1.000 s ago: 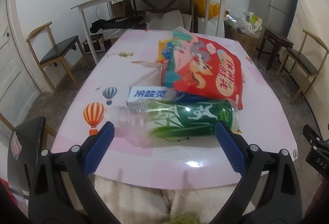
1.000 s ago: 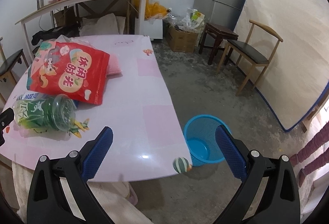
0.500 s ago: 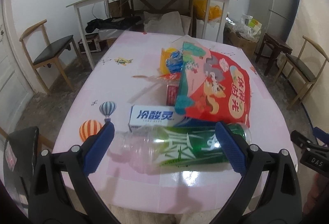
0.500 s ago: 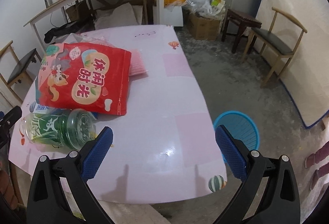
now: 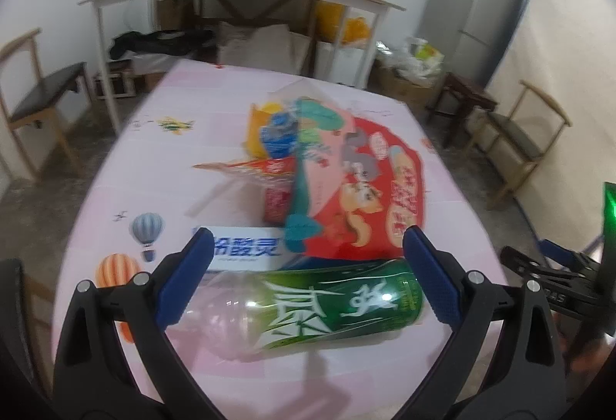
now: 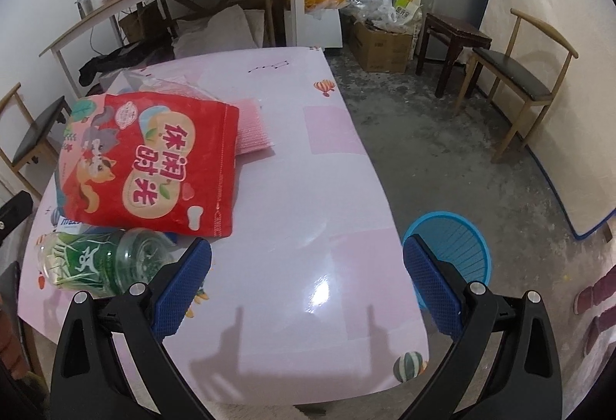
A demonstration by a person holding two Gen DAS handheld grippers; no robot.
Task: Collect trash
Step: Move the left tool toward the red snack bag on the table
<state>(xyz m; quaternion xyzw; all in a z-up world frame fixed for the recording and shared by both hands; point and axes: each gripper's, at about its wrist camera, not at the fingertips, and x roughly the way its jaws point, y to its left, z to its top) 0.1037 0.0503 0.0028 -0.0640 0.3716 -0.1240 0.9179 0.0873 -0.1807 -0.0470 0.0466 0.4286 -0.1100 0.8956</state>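
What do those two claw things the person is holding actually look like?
Both look alike. The left gripper and right gripper each have two black plastic arms forked like a Y, with silver rivets at the joints. Each ends in blue fingers with a fine dotted grip texture. From the left camera, the right tool's black body shows white lettering and a green light. No sleeves or cables show.

Bottle (image 5: 308,308) lies crosswise on table (image 5: 154,158), between fingers of left gripper (image 5: 306,279). Box (image 5: 242,248) just behind it, left of centre. Snack bag (image 5: 362,189) behind, right, overlapping wrappers (image 5: 277,146). From right gripper (image 6: 307,287): bottle at left finger, bin (image 6: 458,250) on floor behind right finger.
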